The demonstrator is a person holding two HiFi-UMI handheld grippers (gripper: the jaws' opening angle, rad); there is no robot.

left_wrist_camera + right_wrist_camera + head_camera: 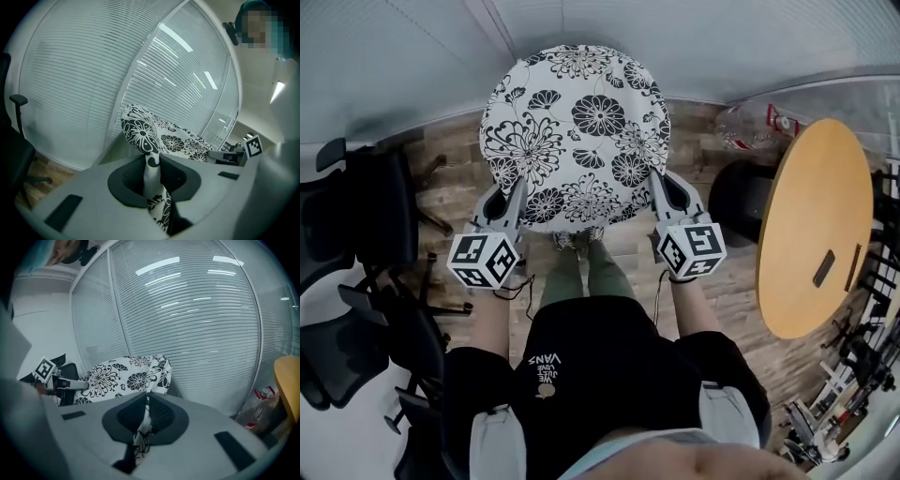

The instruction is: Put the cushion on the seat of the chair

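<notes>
Right, left gripper [514,197] and right gripper [661,192] each have jaws clamped on opposite side edges of the cushion [577,131], which keeps it spread in mid-air out front, probably to lay it flat on the black chair [370,211] at left.

Black office chairs [356,216] are crowding the wooden floor's [736,314] left edge, a round yellow-wood table [811,225] is closing its right, leaving a lane between.

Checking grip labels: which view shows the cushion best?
Head view: the whole round floral cushion shows, with the left gripper and right gripper shut on its near edge. Each gripper view shows only the pinched fabric and a foreshortened part.
</notes>
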